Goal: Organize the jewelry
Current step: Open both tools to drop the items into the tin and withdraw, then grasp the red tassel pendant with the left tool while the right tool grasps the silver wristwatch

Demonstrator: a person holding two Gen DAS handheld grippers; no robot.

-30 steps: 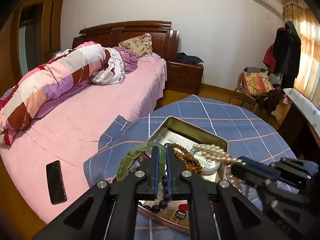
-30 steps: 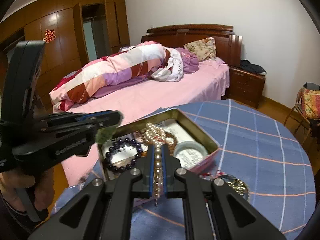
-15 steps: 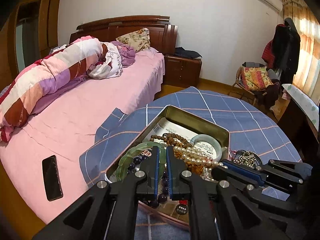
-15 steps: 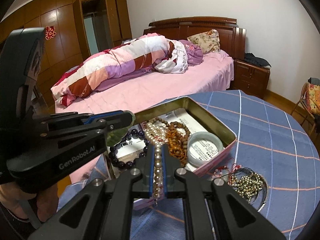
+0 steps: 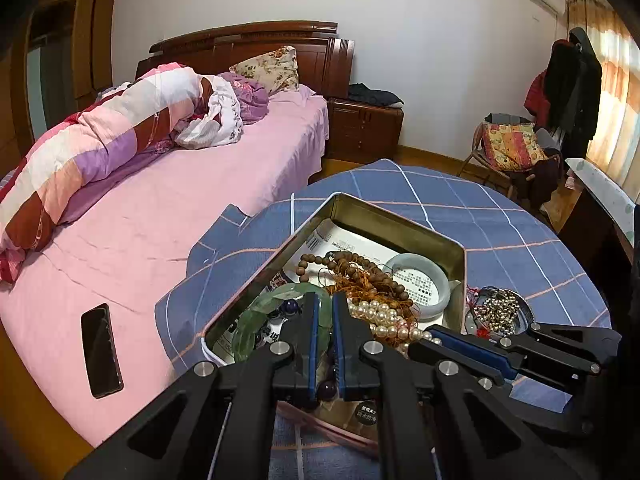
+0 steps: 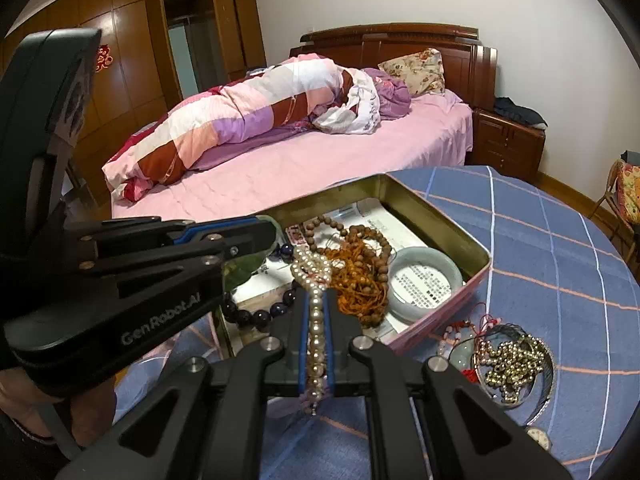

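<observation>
An open metal tin [image 5: 400,226] [image 6: 440,216] sits on the blue checked tablecloth. It holds brown wooden beads [image 5: 352,268] [image 6: 360,264], a pale jade bangle [image 5: 424,276] [image 6: 424,280] and dark purple beads [image 6: 260,314]. My left gripper [image 5: 322,304] is shut on a green jade bangle [image 5: 260,320], low over the tin's near left corner. My right gripper [image 6: 316,300] is shut on a white pearl necklace [image 6: 314,280] [image 5: 384,316], whose free end rests in the tin.
A small dish of gold beads and red cord [image 6: 512,360] [image 5: 496,308] lies on the cloth right of the tin. A pink bed [image 5: 180,200] with a black phone [image 5: 100,356] stands left of the table. A chair [image 5: 508,152] stands at the back right.
Both grippers have come lower and closer to the tin. The pearl necklace has gone down so its end now lies among the beads inside. The green bangle has dropped toward the tin's corner.
</observation>
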